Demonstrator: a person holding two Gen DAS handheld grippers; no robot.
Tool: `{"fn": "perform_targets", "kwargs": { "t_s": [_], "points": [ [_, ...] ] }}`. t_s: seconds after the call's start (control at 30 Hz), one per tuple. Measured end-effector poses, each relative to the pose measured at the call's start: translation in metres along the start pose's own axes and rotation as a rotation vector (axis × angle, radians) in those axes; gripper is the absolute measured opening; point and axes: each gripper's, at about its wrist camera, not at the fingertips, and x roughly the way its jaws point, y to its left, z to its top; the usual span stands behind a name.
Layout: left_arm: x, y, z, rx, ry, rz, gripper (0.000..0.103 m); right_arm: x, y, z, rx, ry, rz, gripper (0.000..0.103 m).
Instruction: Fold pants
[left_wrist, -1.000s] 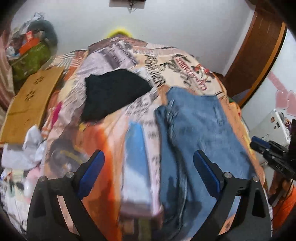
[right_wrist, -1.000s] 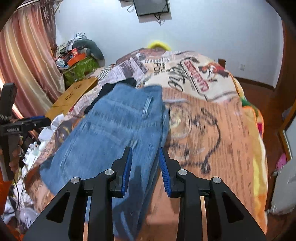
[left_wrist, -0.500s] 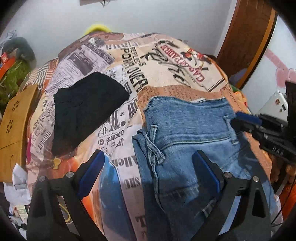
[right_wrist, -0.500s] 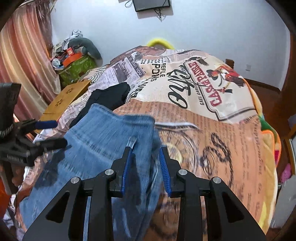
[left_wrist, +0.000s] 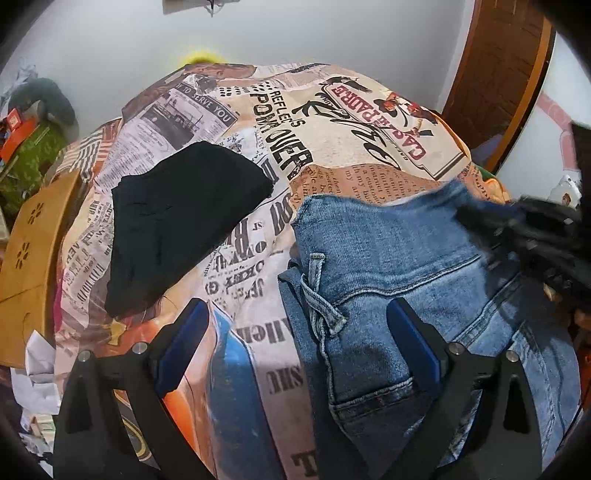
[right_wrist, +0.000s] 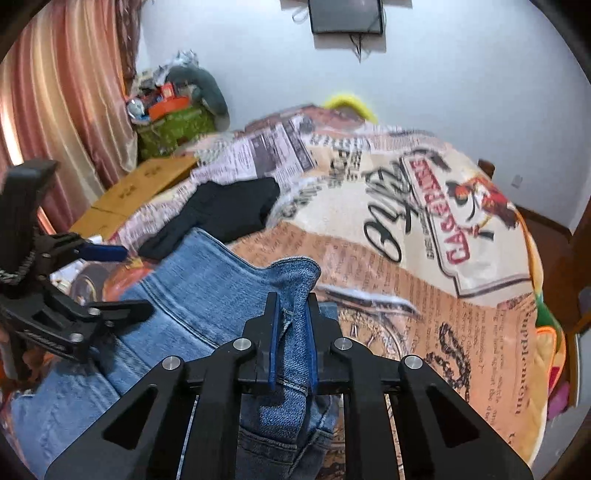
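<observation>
Blue denim pants (left_wrist: 399, 266) lie on a bed, waistband toward the far side; they also show in the right wrist view (right_wrist: 207, 288). My left gripper (left_wrist: 299, 343) is open and empty, hovering over the left waistband edge and belt loops. My right gripper (right_wrist: 291, 332) is shut on a fold of the pants' waistband and holds it slightly raised. The right gripper shows blurred at the right of the left wrist view (left_wrist: 535, 236). The left gripper shows at the left of the right wrist view (right_wrist: 107, 291).
The bed has a newspaper-print cover (left_wrist: 332, 122). A folded black garment (left_wrist: 177, 218) lies left of the pants, also in the right wrist view (right_wrist: 225, 214). A wooden board (left_wrist: 33, 236) and clutter stand at the bed's left. A wooden door (left_wrist: 506, 70) is at the right.
Both grippers have moved forward along the pants toward the waistband. My right gripper has closed on the waistband fabric. My left gripper stays open.
</observation>
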Motion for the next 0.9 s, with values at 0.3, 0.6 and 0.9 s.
{"fn": "perform_targets", "kwargs": {
  "t_s": [0.3, 0.6, 0.9],
  "points": [
    [-0.007, -0.001, 0.0, -0.029, 0.022, 0.001, 0.098, -0.001, -0.019, -0.007, 0.121, 0.071, -0.053, 0.039],
    [-0.071, -0.008, -0.004, -0.035, -0.057, -0.061, 0.098, -0.065, -0.005, -0.006, 0.12, 0.028, -0.051, 0.062],
    [-0.064, -0.021, -0.046, -0.009, 0.091, -0.135, 0.098, -0.085, 0.019, -0.049, 0.158, 0.081, 0.017, 0.074]
  ]
}}
